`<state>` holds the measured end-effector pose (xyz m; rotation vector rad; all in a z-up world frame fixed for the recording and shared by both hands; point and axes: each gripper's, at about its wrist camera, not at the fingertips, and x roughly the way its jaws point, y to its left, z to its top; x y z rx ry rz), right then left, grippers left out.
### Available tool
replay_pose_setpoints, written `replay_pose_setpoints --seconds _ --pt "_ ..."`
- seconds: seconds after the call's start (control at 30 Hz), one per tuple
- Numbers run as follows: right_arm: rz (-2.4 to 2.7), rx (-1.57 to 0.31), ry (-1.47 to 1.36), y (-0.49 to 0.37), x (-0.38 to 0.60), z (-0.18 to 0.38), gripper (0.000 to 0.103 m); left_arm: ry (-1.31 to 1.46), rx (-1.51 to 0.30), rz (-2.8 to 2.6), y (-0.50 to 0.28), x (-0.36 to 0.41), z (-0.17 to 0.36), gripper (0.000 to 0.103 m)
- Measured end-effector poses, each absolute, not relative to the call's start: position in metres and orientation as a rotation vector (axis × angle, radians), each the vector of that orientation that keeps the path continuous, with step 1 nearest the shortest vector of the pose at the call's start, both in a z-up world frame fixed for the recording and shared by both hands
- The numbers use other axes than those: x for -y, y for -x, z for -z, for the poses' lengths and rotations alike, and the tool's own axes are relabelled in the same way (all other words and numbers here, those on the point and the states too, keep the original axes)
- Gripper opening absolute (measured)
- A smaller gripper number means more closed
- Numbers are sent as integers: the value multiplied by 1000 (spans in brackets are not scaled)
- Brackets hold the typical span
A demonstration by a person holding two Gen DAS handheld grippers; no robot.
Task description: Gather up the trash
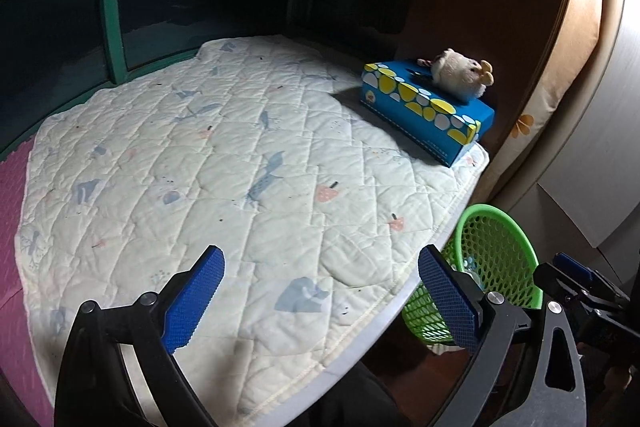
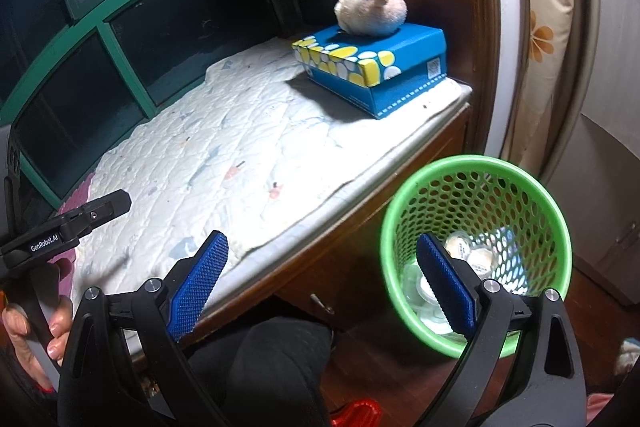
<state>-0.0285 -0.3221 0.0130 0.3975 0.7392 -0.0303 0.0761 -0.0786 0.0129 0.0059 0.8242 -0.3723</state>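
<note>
Over the quilted pad (image 1: pixel 224 163) on the window seat, left gripper (image 1: pixel 320 291) hangs with its blue pads spread wide, nothing between them. Right gripper (image 2: pixel 322 281) sits off the seat's front edge, jaws also wide apart and empty; its right finger overlaps the rim of the green mesh basket (image 2: pixel 516 187) in the right wrist view. Basket stands on the floor just beside the seat's right front corner, below the pad's edge, upright. Inside it: several small round clear-and-white pieces of trash (image 2: pixel 460 245), bunched at the bottom; can't tell exactly what they are. From the left wrist view the same basket (image 1: pixel 500 247) shows past the pad's corner, contents mostly hidden. At the far right corner of the pad, a blue tissue box (image 1: pixel 428 107) with yellow and white spots lies flat, a small cream plush toy (image 1: pixel 460 73) resting on top of it. Green-framed dark window (image 1: pixel 112 7) runs behind the pad. Left hand (image 2: pixel 36 331) of the person visible gripping the left tool's handle at the edge of the right wrist view.
</note>
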Motion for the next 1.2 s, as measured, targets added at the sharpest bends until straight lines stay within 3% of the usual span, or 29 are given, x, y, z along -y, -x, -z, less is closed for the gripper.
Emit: replay_pose_setpoints --seconds 0.33,1.2 --pt "37 -689 -312 28 287 -30 96 -6 -765 271 -59 40 -23 96" --pt "53 -660 -317 44 281 -36 97 -42 -714 178 -33 27 -24 96"
